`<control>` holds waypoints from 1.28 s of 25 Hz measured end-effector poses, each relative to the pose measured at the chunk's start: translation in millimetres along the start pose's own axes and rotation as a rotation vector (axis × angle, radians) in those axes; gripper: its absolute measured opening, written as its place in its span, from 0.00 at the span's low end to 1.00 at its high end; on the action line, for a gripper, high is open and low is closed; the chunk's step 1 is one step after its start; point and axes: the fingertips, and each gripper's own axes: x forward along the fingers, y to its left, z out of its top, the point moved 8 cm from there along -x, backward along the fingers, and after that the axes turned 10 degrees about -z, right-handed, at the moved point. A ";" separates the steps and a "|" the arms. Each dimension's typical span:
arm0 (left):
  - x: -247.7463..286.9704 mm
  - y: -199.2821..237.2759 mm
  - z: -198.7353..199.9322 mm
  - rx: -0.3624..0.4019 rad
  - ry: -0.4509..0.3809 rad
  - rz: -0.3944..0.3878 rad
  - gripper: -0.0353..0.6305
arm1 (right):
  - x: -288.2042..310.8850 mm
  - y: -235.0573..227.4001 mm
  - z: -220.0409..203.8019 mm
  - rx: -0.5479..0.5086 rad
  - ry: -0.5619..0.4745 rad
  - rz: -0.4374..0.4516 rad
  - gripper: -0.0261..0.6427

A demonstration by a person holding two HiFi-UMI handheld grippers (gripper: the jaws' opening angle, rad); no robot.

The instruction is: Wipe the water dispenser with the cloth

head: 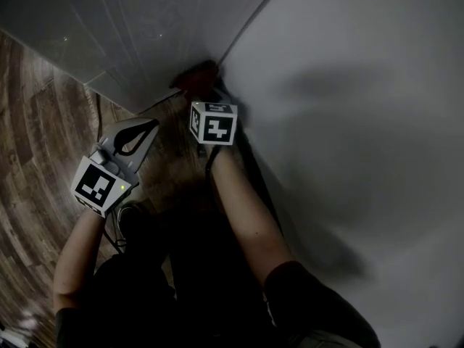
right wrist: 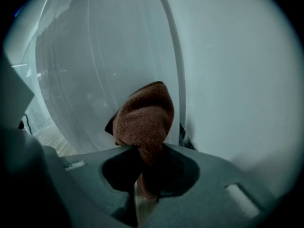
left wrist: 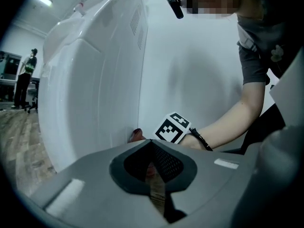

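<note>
Right tool (right wrist: 145,156) clamps the cloth (right wrist: 142,120), its bunched end pointing forward at the water dispenser (right wrist: 85,80); left tool (left wrist: 152,148) is closed and empty.

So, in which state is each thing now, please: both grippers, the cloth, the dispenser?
left gripper: shut, empty.
right gripper: shut on the cloth.
cloth: bunched, clamped, at the edge of the dispenser by the wall.
dispenser: upright, close to the wall.

cloth (right wrist: 145,114): rusty brown, plain
water dispenser (left wrist: 90,80): white, unpatterned
marker cube (head: 212,122): white with black square pattern
floor (head: 32,143): brown wood-grain planks
</note>
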 end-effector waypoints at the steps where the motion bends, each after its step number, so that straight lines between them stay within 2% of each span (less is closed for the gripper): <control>1: -1.1 2.6 -0.9 -0.003 -0.004 0.004 0.07 | 2.1 -1.8 -1.0 -0.002 0.000 -0.012 0.13; 4: -2.4 5.3 -2.3 0.000 -0.022 0.000 0.07 | 3.8 -8.3 -2.3 0.005 -0.008 -0.024 0.13; 7: -14.5 -1.1 3.0 0.007 -0.089 -0.014 0.07 | -10.3 -10.1 -3.1 -0.002 -0.026 0.001 0.13; 9: -35.8 -5.9 16.4 -0.001 -0.112 -0.006 0.07 | -31.0 -6.8 0.5 -0.026 -0.025 0.023 0.13; 12: -72.8 -1.6 50.8 -0.034 -0.096 0.048 0.07 | -69.3 -3.5 28.1 -0.052 -0.019 0.025 0.13; 17: -124.7 5.6 143.7 -0.034 -0.113 0.133 0.07 | -141.4 13.7 97.7 -0.016 -0.002 -0.035 0.13; 21: -157.3 -6.9 217.7 -0.065 -0.159 0.184 0.07 | -211.7 23.5 150.7 0.005 0.007 -0.056 0.13; 28: -212.4 -35.6 334.6 -0.130 -0.151 0.189 0.07 | -343.5 51.4 256.0 -0.067 0.031 -0.012 0.13; 32: -242.7 -62.1 430.7 -0.195 -0.218 0.181 0.07 | -425.7 63.9 313.4 -0.059 0.037 -0.010 0.13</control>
